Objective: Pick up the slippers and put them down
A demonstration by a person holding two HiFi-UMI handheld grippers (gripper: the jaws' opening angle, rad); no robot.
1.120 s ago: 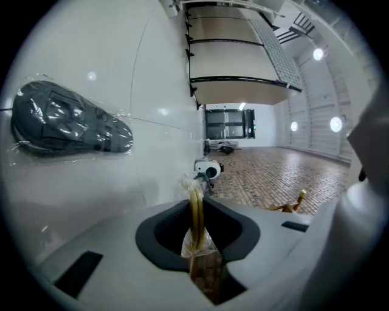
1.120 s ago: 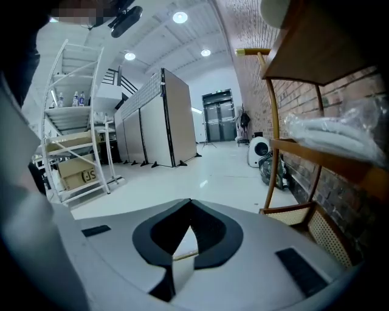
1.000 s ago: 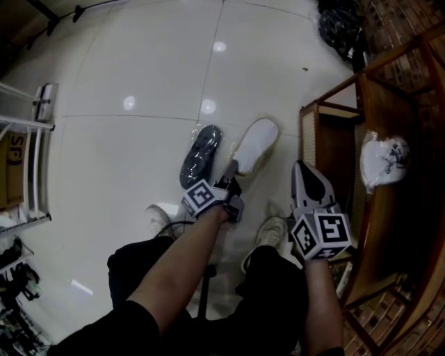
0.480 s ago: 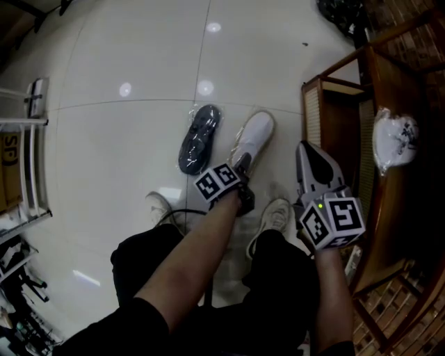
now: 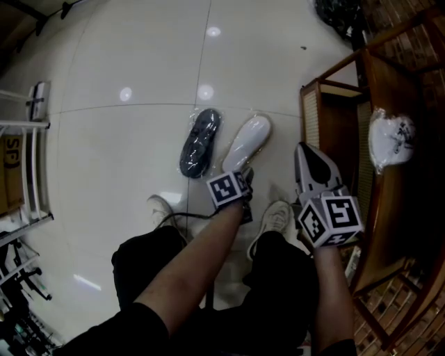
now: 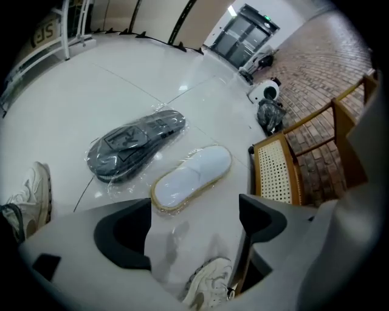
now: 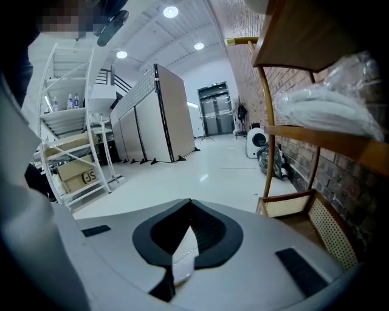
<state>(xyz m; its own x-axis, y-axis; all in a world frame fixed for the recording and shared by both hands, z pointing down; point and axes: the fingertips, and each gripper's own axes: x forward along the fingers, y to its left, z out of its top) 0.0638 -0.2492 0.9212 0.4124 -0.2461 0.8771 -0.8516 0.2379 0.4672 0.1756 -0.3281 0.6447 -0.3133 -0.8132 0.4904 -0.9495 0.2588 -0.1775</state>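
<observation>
Two plastic-wrapped slippers lie side by side on the white tile floor: a dark slipper (image 5: 199, 142) (image 6: 134, 144) on the left and a white slipper (image 5: 247, 142) (image 6: 191, 179) on the right. My left gripper (image 5: 245, 177) (image 6: 196, 209) hovers just behind the white slipper's near end and points steeply down. Its jaws have just been opening and stand wide, with only floor between them. My right gripper (image 5: 308, 156) (image 7: 182, 240) is held still by the wooden shelf, its jaws closed to a thin slit, with nothing seen held in it.
A wooden shelf unit (image 5: 389, 195) with a cane side panel (image 6: 276, 170) stands at the right, with bagged white slippers (image 5: 391, 139) (image 7: 328, 112) on it. The person's sneakers (image 5: 274, 219) (image 5: 161, 208) stand near the slippers. A white metal rack (image 5: 28, 167) is far left and a black bag (image 5: 341, 21) at the back.
The white slipper has left the left gripper and now lies flat beside the dark one. The left gripper's jaws opened and it drew back a little. The right gripper stayed put.
</observation>
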